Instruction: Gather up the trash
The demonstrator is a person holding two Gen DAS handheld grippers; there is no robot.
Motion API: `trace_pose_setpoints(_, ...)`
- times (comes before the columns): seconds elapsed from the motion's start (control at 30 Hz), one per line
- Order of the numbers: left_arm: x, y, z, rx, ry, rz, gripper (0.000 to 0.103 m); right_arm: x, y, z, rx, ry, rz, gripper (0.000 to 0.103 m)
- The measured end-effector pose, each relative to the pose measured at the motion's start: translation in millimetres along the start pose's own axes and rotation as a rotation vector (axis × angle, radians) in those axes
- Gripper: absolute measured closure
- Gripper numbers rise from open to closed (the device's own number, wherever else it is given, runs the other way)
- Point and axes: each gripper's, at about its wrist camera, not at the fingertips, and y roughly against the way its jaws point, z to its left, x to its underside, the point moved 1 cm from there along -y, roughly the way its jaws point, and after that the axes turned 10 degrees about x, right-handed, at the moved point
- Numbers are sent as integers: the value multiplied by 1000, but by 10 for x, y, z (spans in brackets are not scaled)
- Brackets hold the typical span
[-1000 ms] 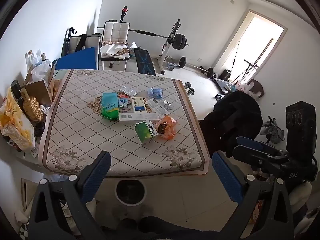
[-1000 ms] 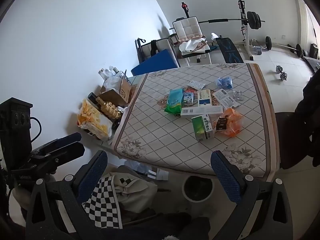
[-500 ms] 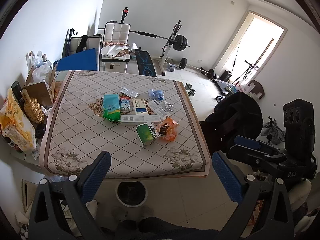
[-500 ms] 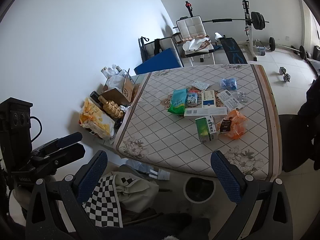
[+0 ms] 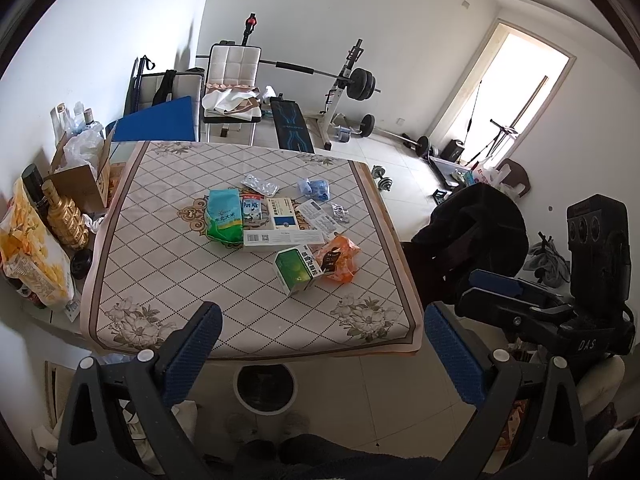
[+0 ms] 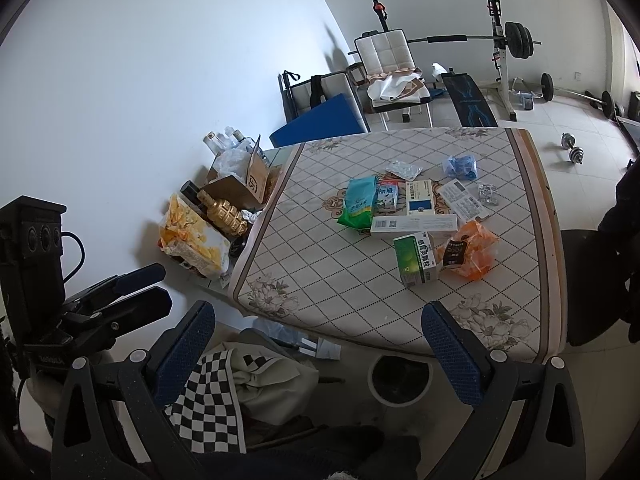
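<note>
Trash lies in a cluster mid-table: a green box (image 5: 298,270) (image 6: 416,258), an orange wrapper (image 5: 338,258) (image 6: 470,250), a long white box (image 5: 282,237), a green-blue bag (image 5: 224,218) (image 6: 358,202), a milk carton (image 5: 252,208) and several smaller packets. A white bin (image 5: 265,386) (image 6: 400,378) stands on the floor below the table's near edge. My left gripper (image 5: 322,354) hangs open and empty, short of the table (image 5: 160,264). My right gripper (image 6: 318,354) is open too, holding nothing.
Left of the table sit a cardboard box (image 5: 80,184), a gold bottle (image 5: 66,214) and a yellow snack bag (image 5: 32,252). A dark-draped chair (image 5: 472,232) stands at the right. A checkered bag (image 6: 224,396) lies on the floor. Gym gear fills the back.
Both grippers have pulled back and risen slightly, so the table and its trash sit a little farther away and lower in view. Nothing on the table moved.
</note>
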Motion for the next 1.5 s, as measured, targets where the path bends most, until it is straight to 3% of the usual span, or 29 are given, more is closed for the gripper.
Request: trace_pose_setpoints(1.5, -90, -127, 34, -7, -6, 20, 0, -41, -53, 18, -1, -2, 5, 0)
